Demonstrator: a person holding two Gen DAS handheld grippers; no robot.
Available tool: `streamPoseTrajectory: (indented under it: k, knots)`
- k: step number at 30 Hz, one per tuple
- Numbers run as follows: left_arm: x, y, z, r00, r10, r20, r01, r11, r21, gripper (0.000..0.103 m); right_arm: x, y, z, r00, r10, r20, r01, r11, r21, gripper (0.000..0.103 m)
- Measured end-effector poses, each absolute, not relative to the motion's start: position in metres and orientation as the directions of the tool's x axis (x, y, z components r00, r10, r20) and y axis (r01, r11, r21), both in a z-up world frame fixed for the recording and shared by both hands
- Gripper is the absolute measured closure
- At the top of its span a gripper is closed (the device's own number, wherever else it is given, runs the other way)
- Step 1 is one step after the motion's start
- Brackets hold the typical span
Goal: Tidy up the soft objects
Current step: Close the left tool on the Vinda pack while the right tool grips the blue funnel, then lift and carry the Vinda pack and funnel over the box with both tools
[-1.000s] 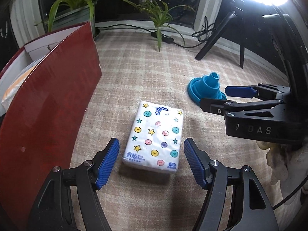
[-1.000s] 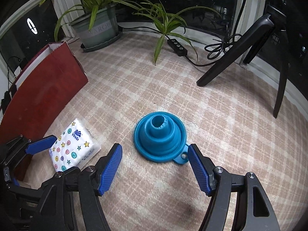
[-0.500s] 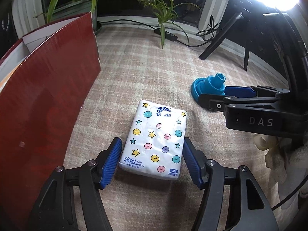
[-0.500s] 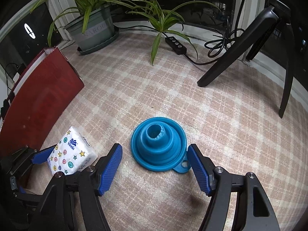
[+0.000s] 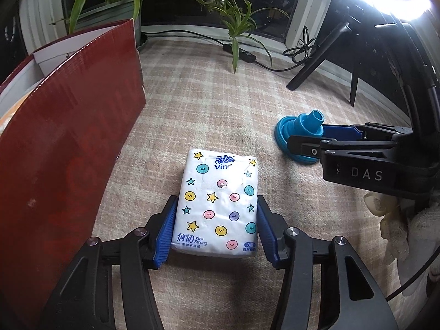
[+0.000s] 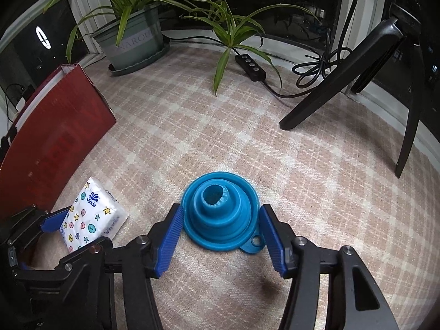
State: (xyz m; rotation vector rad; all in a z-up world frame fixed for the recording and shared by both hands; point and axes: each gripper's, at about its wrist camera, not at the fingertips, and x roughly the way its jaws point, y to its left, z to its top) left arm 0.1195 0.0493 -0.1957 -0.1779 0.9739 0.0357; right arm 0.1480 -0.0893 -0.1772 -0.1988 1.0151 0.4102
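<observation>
A white tissue pack printed with stars and dots lies on the checked carpet. My left gripper straddles its near half; the jaws are closing and the blue pads touch both long sides. A blue collapsible funnel sits wide end down to the right. My right gripper has it between its closing jaws, and the pads stand just off the rim. The right wrist view also shows the pack and the left gripper at lower left.
A tall red box with white contents stands close to the left of the pack. Potted plants, a power strip with cables and black tripod legs line the far edge. A gloved hand holds the right gripper.
The left jaws have narrowed from wide apart to touching the tissue pack's sides as the gripper came forward around it. The right jaws have narrowed around the funnel.
</observation>
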Motion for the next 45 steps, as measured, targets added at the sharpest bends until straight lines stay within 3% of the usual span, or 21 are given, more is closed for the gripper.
streamPoseTrajectory:
  k: [14, 29, 45]
  knots:
    - [0.113, 0.050, -0.192, 0.583, -0.051, -0.811, -0.107, 0.985, -0.139, 0.052, 0.137, -0.095, -0.175, 0.474, 0.264, -0.840, -0.423, 0.905, 0.046, 0.070]
    - [0.087, 0.045, -0.155, 0.638, -0.084, -0.766, -0.081, 0.981, -0.175, 0.052, 0.088, -0.111, -0.126, 0.510, 0.356, -0.783, -0.468, 0.879, 0.094, 0.070]
    - [0.028, 0.084, -0.089, 0.721, -0.055, -0.690, -0.133, 0.967, -0.216, 0.052, 0.057, -0.051, -0.067, 0.521, 0.464, -0.716, -0.600, 0.796, 0.079, 0.070]
